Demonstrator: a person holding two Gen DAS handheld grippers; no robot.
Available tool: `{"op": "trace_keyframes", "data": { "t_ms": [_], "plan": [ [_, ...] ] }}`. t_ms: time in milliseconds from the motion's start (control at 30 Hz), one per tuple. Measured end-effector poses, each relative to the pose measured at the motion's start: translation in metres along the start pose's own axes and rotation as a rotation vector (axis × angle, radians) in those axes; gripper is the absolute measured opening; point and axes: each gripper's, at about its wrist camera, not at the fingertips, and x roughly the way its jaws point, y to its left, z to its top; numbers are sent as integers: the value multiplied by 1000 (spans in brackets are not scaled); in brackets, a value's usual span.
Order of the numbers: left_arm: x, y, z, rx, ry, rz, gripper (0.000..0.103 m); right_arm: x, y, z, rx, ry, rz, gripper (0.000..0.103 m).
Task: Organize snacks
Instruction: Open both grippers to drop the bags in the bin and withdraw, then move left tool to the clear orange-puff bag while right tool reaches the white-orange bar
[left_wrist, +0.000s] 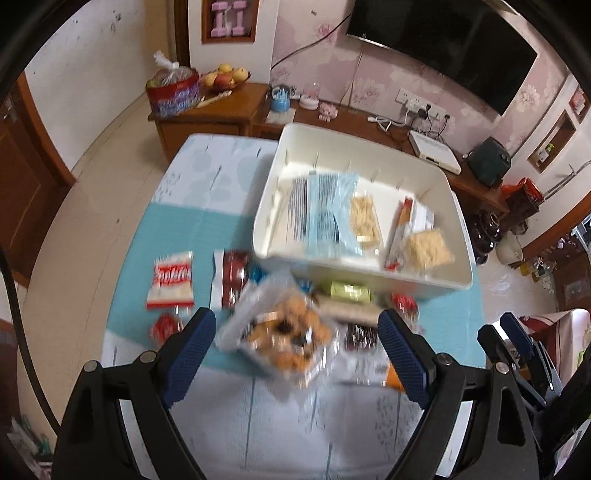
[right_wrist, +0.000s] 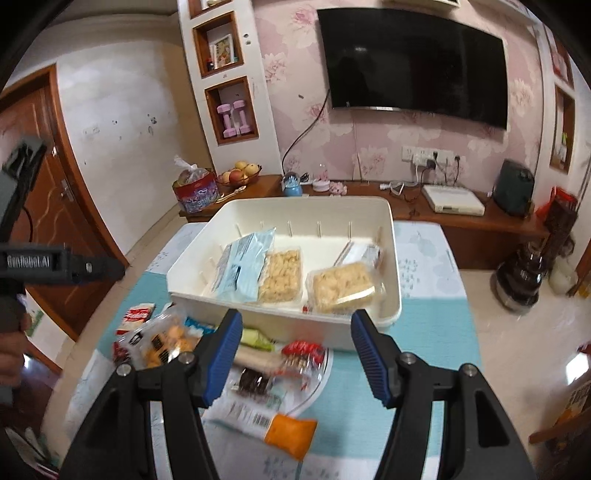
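Count: one white bin on the blue table mat. Inside it, one pale blue striped packet, two clear packs of pale crackers, and one white-and-orange wrapper leaning at the right end.

Loose snacks lie on the mat in front of the bin: a red-and-white cookie bag, a dark red packet, a green wrapper, small red packs, a dark brown bar, and an orange-ended packet nearest me.

My left gripper is spread wide, a clear bag of golden-brown biscuits between the blue pads without touching either; the bag is badly blurred, so its print is unreadable. My right gripper is also released, nothing pinched, hovering over the loose pile.

Hard to make out: small red packs smear together, count uncertain.

Left view alone shows the cookie bag fully; the right view clips it. Right view alone shows the barcode on the orange-ended packet, and the left tool's dark body at frame edge
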Motion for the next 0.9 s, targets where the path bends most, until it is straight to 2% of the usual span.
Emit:
{"op": "trace_keyframes", "data": {
  "t_ms": [300,467,567,900],
  "plan": [
    [-2,-14,-31,28,70,5,90,-27,-6,-28,-18,64,25,62],
    [7,-26,-35,103,101,33,90,-35,-8,-47,-41,84,46,62],
    [16,-31,-35,146,146,45,90,-36,-8,-58,-65,91,44,62],
    [45,-41,-36,268,244,84,90,-27,-5,-76,-167,132,-12,62]
  ]
}}
